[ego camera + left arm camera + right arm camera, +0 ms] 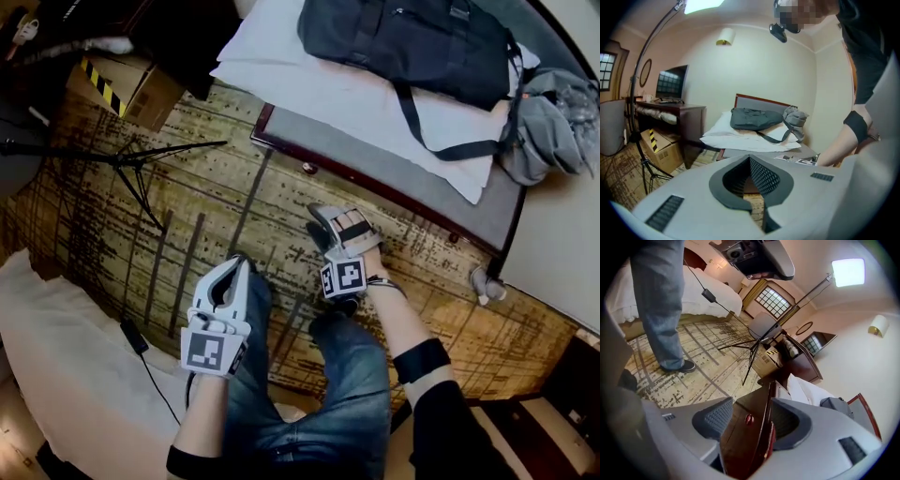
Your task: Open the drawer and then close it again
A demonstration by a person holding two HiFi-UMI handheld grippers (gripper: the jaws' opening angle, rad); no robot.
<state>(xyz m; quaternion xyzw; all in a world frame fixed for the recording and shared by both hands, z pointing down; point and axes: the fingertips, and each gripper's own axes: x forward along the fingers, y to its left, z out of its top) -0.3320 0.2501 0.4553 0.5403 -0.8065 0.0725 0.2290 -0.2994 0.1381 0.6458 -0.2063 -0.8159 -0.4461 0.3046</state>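
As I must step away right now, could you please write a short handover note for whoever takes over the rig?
Left gripper: shut, empty.
Right gripper: open, holding nothing. The dark wood drawer front and its knob show between the jaws, not gripped.
Drawer: in the base of the bed; it looks closed in the head view.
Done: nothing visible yet.
Left: grip the knob, pull the drawer open, push it shut.

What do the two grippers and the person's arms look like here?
The left gripper and right gripper are pale grey shells with dark textured fingers, each carrying a black-and-white marker cube. Black sleeves, a black band on the right forearm.
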